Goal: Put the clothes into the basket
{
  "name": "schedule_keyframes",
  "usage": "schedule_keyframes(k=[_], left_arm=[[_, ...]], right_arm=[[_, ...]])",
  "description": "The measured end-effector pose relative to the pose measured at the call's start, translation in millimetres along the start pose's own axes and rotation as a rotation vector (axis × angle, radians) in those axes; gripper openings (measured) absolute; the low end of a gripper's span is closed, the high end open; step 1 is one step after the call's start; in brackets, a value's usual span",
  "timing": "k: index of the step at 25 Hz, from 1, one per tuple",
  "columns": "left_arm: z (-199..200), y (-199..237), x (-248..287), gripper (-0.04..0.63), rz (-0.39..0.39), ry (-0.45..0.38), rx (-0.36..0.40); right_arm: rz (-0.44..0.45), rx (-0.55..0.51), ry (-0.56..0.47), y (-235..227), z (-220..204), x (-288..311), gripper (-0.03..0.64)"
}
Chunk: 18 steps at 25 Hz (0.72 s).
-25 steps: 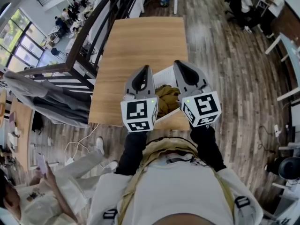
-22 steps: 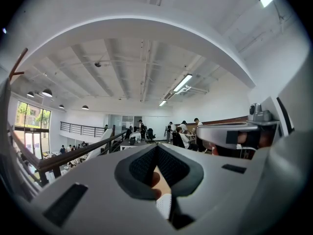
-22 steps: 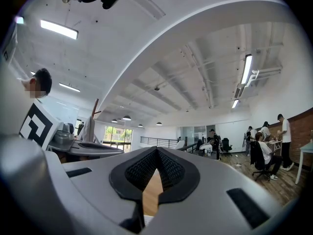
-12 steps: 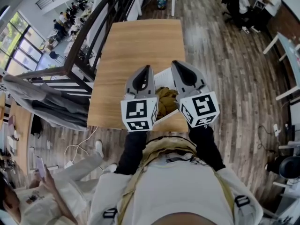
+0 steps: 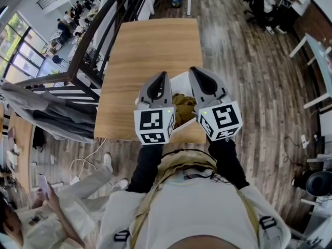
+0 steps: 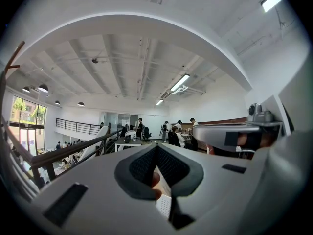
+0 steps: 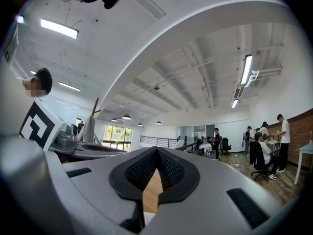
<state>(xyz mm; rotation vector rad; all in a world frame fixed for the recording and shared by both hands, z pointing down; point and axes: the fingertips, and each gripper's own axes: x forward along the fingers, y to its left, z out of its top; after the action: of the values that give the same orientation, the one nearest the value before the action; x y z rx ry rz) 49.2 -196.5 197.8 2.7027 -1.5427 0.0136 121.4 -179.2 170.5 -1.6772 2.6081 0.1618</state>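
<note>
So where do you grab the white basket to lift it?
Probably its thin rim, at the far edge, coming straight down from above. The basket sits open side up on the table, and the brownish clothes heaped inside leave only that rim to pinch.

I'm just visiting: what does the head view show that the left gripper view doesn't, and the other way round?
Only the head view: olive clothes heaped in a white basket, and the wearer's white-shirted torso. Only the left gripper view: the ceiling with its strip lights. Both: the wooden table and the right gripper, jaws shut.
</note>
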Motion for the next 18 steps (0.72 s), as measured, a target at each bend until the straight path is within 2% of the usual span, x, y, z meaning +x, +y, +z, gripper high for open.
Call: schedule_keyframes(k=[18], left_arm=[[-6.9, -0.4, -8.2, 0.0, 0.021, 0.022, 0.012]], right_arm=[[0.025, 0.015, -0.005, 8.4, -1.4, -5.5, 0.021]])
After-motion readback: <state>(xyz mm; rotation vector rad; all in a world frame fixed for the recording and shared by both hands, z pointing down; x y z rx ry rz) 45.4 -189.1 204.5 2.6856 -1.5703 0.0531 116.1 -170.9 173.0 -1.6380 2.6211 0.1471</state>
